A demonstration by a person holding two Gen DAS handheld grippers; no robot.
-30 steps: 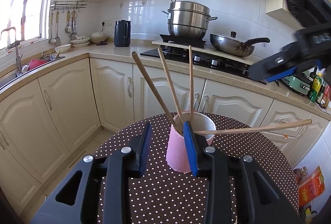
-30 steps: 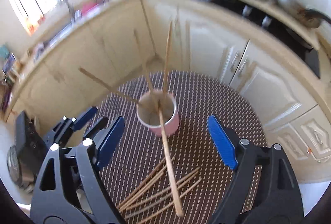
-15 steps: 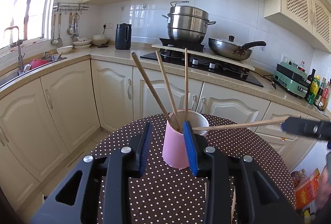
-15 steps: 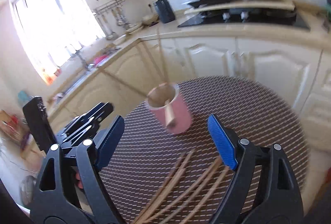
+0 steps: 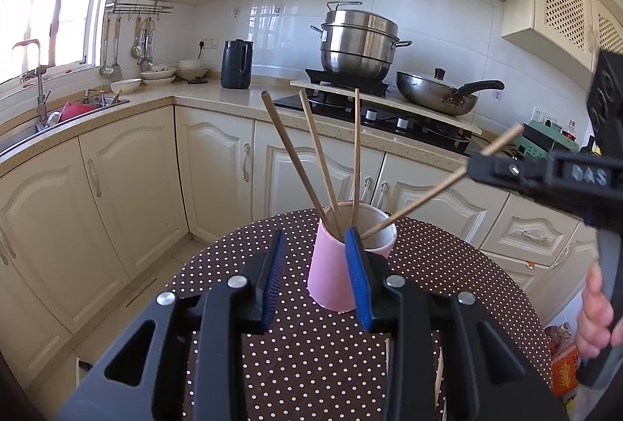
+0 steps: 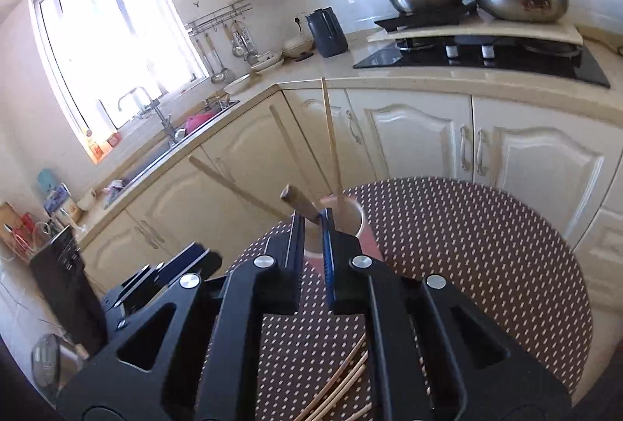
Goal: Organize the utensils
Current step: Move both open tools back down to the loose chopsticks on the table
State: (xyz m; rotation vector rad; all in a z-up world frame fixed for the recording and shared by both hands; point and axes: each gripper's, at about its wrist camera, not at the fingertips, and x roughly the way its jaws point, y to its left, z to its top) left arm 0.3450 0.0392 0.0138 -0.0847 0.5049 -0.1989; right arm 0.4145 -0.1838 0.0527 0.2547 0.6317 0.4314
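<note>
A pink cup (image 5: 337, 273) stands on the brown dotted round table (image 5: 311, 355) with several wooden chopsticks (image 5: 315, 164) leaning in it. My left gripper (image 5: 317, 281) is open, its right pad against the cup's side, left pad clear of it. My right gripper (image 6: 312, 226) is shut on one chopstick (image 6: 299, 202) whose lower end rests in the cup (image 6: 350, 222); in the left wrist view it (image 5: 477, 166) holds that slanting chopstick (image 5: 428, 193) near its upper end.
Several loose chopsticks (image 6: 342, 382) lie on the table near me. Cream cabinets, a counter with a sink (image 5: 74, 109), kettle (image 5: 235, 65), steamer pot (image 5: 358, 49) and wok (image 5: 436, 96) stand behind. A person's hand (image 5: 595, 308) holds the right gripper.
My right gripper has closed on the slanting chopstick and raised its upper end, so it now stands steeper in the cup. My left gripper has stayed at the cup.
</note>
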